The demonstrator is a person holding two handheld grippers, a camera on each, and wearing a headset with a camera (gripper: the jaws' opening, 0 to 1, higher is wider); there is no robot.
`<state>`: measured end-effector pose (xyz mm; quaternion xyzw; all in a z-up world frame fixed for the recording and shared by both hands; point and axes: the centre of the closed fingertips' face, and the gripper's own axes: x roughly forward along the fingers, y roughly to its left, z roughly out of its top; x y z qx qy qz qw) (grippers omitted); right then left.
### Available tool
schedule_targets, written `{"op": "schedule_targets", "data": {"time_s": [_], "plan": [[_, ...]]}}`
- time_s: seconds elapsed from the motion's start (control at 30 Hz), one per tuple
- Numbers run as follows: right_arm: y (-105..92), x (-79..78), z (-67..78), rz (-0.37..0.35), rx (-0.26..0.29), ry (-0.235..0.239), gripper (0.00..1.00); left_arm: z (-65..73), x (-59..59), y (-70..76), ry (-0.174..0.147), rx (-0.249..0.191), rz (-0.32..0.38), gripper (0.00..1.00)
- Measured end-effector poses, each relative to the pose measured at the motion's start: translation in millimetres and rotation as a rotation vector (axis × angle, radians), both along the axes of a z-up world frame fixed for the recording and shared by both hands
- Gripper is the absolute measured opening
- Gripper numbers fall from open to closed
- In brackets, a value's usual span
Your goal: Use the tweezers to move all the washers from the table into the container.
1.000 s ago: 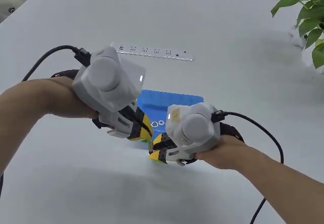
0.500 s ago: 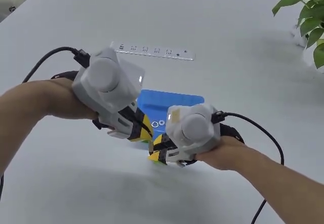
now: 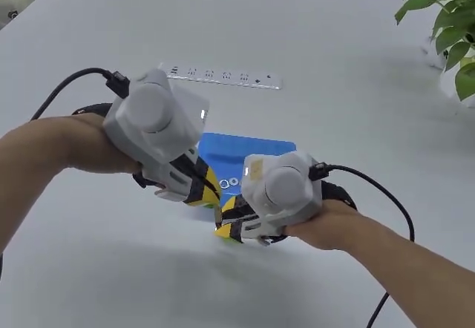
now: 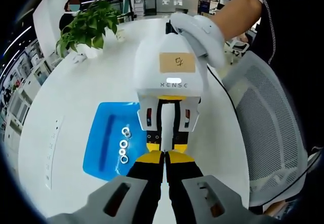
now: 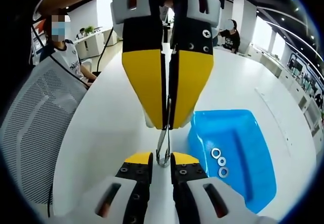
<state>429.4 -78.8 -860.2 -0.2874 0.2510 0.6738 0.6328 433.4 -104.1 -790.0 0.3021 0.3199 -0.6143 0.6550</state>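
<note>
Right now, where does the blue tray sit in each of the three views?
Head view: the blue tray is at centre, nearer than the power strip.
Left gripper view: the tray is left of centre.
Right gripper view: the tray is at lower right.
Shared landmark: the short row of washers lying in the tray.

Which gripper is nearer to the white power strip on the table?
Left. The left gripper is on the near side of the power strip, beside the blue tray; the right gripper lies farther back, toward the person.
</note>
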Motion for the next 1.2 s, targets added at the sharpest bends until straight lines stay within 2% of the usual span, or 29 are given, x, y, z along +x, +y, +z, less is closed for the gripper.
{"op": "schedule_targets", "data": {"time_s": [0.3, 0.67, 0.97, 1.2], "plan": [[0.2, 1.1, -0.4, -0.004, -0.005, -0.002, 0.11, -0.1, -1.9, -3.1, 0.002, -0.001, -0.003, 0.05], [0.1, 0.4, 0.1, -0.015, 0.003, 0.005, 0.10, -0.8, -3.0, -3.6, -0.001, 0.006, -0.005, 0.05], [1.5, 1.0, 0.4, -0.002, -0.006, -0.010, 0.09, -0.7, -2.4, -0.9, -0.010, 0.021, -0.010, 0.05], [2.4, 1.8, 6.3, 0.001, -0.005, -0.017, 0.09, 6.0, -2.9, -0.4, -0.018, 0.021, -0.008, 0.05]]}}
